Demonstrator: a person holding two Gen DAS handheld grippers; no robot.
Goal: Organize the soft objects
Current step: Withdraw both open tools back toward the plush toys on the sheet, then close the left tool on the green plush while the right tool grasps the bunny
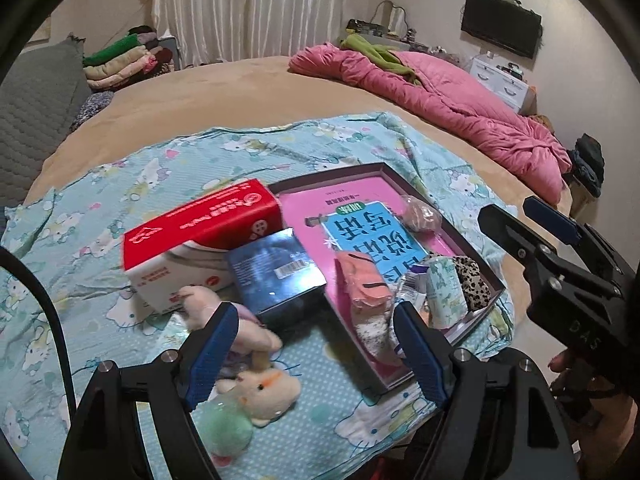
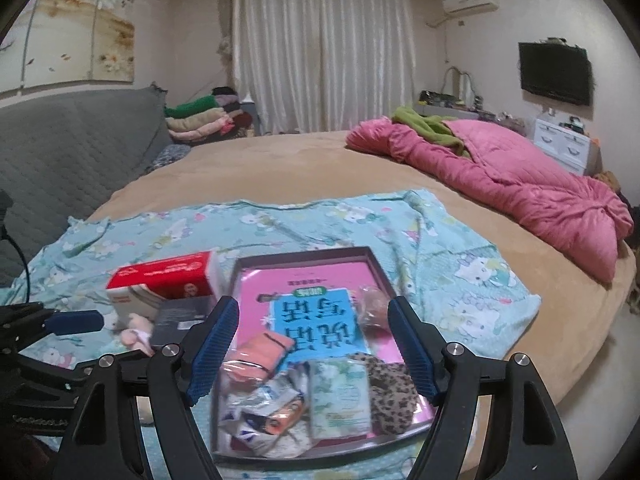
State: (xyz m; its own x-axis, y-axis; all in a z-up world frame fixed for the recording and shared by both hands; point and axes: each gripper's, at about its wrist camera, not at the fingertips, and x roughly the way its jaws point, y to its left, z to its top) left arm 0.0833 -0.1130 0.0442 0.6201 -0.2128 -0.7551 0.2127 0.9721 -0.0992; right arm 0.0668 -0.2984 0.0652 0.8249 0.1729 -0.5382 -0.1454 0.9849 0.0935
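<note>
A dark shallow tray (image 1: pixel 380 166) lies on the cartoon-cat sheet (image 1: pixel 120 176). It holds a pink and blue book (image 1: pixel 372 232), an orange sock (image 1: pixel 362 280), a tissue pack (image 1: pixel 442 292) and a leopard-print cloth (image 1: pixel 474 280). A cream plush toy (image 1: pixel 260 384), a pink plush (image 1: pixel 204 300) and a green pompom (image 1: pixel 226 432) lie left of the tray. My left gripper (image 1: pixel 314 312) is open above them, its left finger beside the pink plush, nothing clamped. My right gripper (image 2: pixel 312 304) hovers open over the tray (image 2: pixel 304 252), above the sock (image 2: pixel 260 356) and tissue pack (image 2: pixel 340 396).
A red and white box (image 1: pixel 192 232) and a dark blue box (image 1: pixel 276 272) stand just left of the tray. A pink quilt (image 1: pixel 460 100) lies along the bed's far right. Folded clothes (image 1: pixel 120 60) are stacked by the grey headboard (image 1: pixel 36 112).
</note>
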